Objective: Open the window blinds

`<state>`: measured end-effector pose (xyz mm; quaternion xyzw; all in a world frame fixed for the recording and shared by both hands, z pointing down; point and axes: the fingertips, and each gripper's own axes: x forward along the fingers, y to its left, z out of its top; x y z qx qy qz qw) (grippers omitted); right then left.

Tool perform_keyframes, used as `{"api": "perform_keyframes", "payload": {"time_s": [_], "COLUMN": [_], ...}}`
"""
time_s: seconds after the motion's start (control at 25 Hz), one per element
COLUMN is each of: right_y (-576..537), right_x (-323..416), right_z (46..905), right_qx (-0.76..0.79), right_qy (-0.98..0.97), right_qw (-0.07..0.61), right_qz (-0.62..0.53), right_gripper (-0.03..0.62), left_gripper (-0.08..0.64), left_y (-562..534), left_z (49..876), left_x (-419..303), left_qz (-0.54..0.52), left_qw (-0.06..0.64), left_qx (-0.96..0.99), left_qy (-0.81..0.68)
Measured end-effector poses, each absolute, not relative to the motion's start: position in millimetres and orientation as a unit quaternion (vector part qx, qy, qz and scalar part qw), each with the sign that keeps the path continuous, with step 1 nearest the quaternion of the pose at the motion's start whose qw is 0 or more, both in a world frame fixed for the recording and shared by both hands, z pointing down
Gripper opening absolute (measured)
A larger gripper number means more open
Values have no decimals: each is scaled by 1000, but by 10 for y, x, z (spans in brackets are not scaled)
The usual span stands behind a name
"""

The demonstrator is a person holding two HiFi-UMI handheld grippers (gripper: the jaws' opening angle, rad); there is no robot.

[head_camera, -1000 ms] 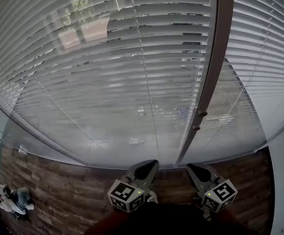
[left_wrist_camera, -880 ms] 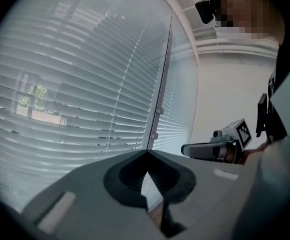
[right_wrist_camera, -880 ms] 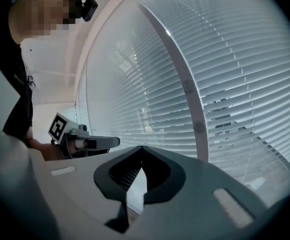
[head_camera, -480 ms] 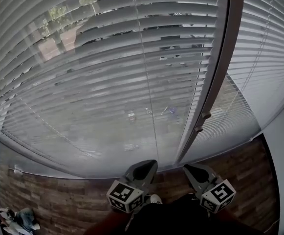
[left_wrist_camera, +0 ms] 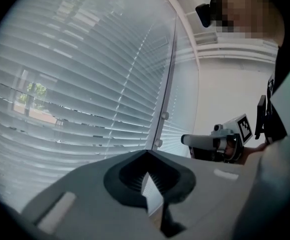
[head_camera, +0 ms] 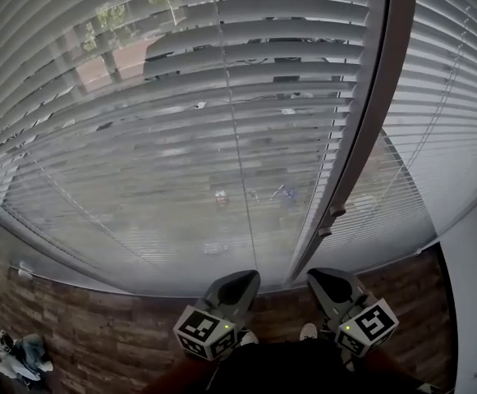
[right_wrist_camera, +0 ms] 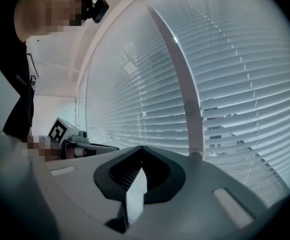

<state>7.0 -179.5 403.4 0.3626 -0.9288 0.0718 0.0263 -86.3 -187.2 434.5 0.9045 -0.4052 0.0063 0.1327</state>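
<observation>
Left claw [head_camera: 240, 281], right claw [head_camera: 328, 279] closed, thin horizontal blind slats [head_camera: 222, 97]

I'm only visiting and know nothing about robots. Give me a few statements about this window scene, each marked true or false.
1. The blinds are pulled all the way up. False: the lowered slats cover the window.
2. The left gripper has its jaws together and holds nothing. True.
3. The right gripper grips a cord. False: its jaws are together on nothing.
4. A frame post stands between two sets of slats. True.
5. The floor looks like wood planks. True.
</observation>
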Motion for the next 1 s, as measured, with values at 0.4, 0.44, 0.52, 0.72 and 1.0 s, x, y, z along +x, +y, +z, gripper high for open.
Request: {"api": "perform_keyframes", "payload": {"time_s": [0.4,0.44,0.52,0.72,1.0], "right_y": [-2205,-2250,-2329,-2485,-2604], "right_x": [497,519,550,608,630], "right_z": [3503,3390,3178,3037,3276], "right_qx": [429,437,451,486,509], "right_qy": [-900,-895,-886,-866,-856], "right_qw": [47,44,35,24,35], "right_qz": [-57,-76,-104,-116,-80], "right_gripper": [28,28,52,97,142], "left_gripper": [2,2,2,0,0], "left_y": [-1955,-1952,-1939,-1915,-1885], "left_z": [4295,4294,4289,4303,4333], "left_x": [-793,-794,-792,-827,-913], "left_qz": [-5,-4,-4,-1,6], "left_qw": [126,125,127,128,128], "left_qx": [892,892,892,892,893], "left_qy": [-433,-434,-434,-433,-432]}}
